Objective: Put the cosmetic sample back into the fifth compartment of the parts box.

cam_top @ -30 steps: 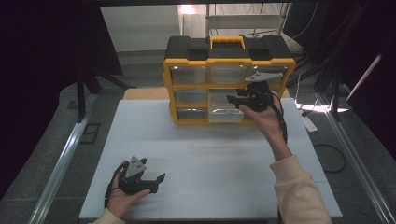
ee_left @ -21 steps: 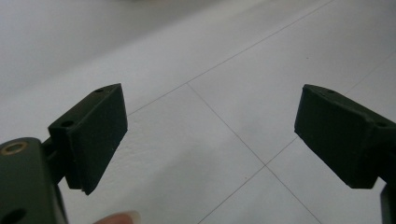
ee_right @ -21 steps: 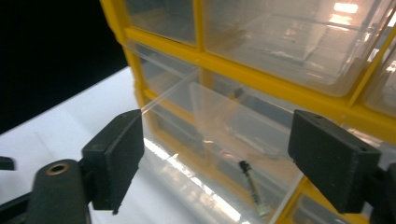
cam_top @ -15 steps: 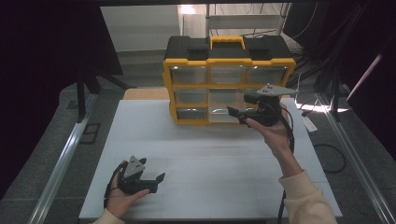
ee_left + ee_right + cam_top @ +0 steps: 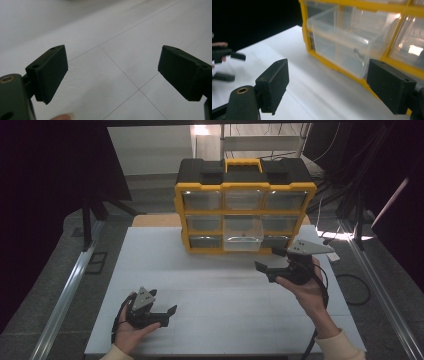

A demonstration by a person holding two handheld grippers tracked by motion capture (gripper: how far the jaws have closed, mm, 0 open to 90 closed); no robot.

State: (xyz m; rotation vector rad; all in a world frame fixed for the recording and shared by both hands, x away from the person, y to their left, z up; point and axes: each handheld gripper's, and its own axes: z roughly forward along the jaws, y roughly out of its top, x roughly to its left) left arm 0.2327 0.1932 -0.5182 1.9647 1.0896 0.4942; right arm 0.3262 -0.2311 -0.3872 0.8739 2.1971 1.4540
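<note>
Working step: I am judging that I am in the middle of a drawer job, with the clear middle drawer (image 5: 242, 232) standing pulled out of the yellow-and-black organizer (image 5: 245, 202) while its neighbours are sitting flush.
Right hand-held gripper: I am holding my right hand-held gripper (image 5: 272, 262) just in front of the organizer's lower right corner, jaws spread wide and gripping nothing, apart from the drawer.
Left hand-held gripper: I am resting my left hand-held gripper (image 5: 167, 315) low over the white counter (image 5: 225, 295) near my edge, well apart from the organizer, jaws parted and empty; in the left gripper view I am seeing bare counter between the pads.
Next move, as I judge it: I am expecting either to reach into the drawer for what is lying in it or to push the drawer home; either way I am needing to bring the right jaws square to the drawer front (image 5: 342, 53) and keep them from knocking the yellow frame.
Drawer look: I am seeing see-through plastic walls with a thin lip along the top, glinting under the light.
Contents: I am making out a small dark piece (image 5: 359, 55) against the front wall in the right gripper view; I cannot tell what it is.
Organizer look: I am seeing it standing upright at the far side of the counter, three rows of clear drawers under a black top with a yellow handle (image 5: 242, 165).
</note>
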